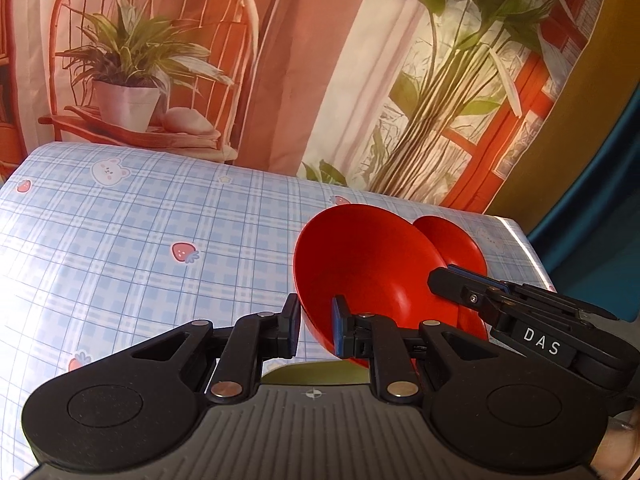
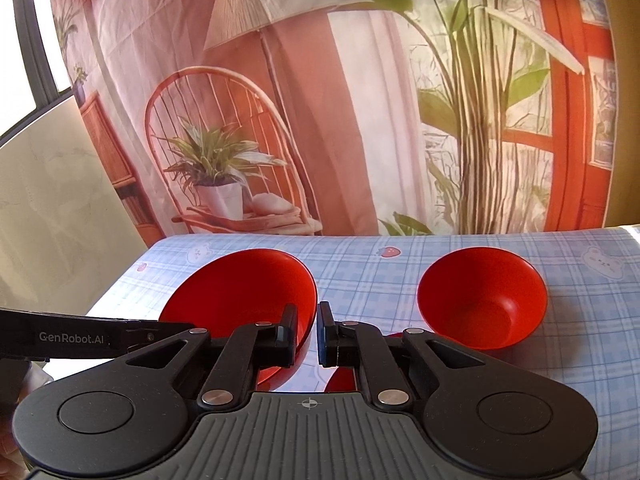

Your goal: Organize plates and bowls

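My left gripper (image 1: 316,326) is shut on the near rim of a red bowl (image 1: 360,264) and holds it tilted above the checked tablecloth (image 1: 140,240). The same bowl shows in the right wrist view (image 2: 240,292), with the left gripper coming in from the left. My right gripper (image 2: 308,334) is almost closed with a narrow gap, beside that bowl's right rim; nothing shows between its pads. A second red bowl (image 2: 482,306) stands upright on the table to the right, and also shows behind the held bowl in the left wrist view (image 1: 456,248). A red piece shows under the right gripper.
A printed backdrop (image 2: 320,100) with a chair, plants and a window hangs behind the table. The table's right edge (image 1: 528,240) is close to the bowls. A yellow-green object (image 1: 316,374) peeks out under the left gripper.
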`<control>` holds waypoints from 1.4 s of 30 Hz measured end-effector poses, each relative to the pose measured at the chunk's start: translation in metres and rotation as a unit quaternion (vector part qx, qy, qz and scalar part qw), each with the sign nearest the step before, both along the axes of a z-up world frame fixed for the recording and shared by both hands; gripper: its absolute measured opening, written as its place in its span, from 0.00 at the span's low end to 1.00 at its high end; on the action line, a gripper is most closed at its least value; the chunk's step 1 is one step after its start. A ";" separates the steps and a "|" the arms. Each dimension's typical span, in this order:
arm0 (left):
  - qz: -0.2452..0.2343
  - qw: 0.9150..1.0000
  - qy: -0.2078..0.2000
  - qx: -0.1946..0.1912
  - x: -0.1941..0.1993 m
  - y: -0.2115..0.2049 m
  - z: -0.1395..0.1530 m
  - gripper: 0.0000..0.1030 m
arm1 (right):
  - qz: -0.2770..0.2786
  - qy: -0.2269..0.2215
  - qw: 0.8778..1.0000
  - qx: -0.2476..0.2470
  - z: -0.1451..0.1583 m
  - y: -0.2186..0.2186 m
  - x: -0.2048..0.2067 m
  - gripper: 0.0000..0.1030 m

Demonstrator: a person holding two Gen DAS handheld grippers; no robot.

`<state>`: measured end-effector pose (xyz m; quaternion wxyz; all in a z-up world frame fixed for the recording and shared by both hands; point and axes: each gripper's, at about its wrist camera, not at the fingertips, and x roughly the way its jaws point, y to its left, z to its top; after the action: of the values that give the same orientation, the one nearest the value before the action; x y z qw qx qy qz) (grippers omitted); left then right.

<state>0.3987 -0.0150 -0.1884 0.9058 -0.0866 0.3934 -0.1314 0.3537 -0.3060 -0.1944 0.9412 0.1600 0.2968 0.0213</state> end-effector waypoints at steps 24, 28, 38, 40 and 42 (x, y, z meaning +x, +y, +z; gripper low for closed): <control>-0.041 0.998 0.025 0.041 -0.013 -0.071 -0.020 0.17 | -0.038 0.004 0.998 0.040 -0.016 -0.062 -0.064 0.09; -0.045 0.997 0.028 0.048 -0.009 -0.076 -0.024 0.17 | -0.040 0.005 0.998 0.044 -0.022 -0.066 -0.064 0.09; -0.057 0.997 0.029 0.051 -0.001 -0.085 -0.029 0.17 | -0.055 0.007 0.998 0.039 -0.031 -0.074 -0.063 0.09; -0.061 0.996 0.029 0.054 0.001 -0.088 -0.030 0.17 | -0.057 0.006 0.998 0.038 -0.032 -0.076 -0.063 0.09; -0.064 0.996 0.029 0.057 0.002 -0.091 -0.032 0.17 | -0.059 0.005 0.998 0.035 -0.033 -0.077 -0.063 0.09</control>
<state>0.4008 -0.1056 -0.2200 0.8873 -0.0129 0.4308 -0.1643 0.2909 -0.3834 -0.2276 0.9331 0.2100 0.2909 -0.0253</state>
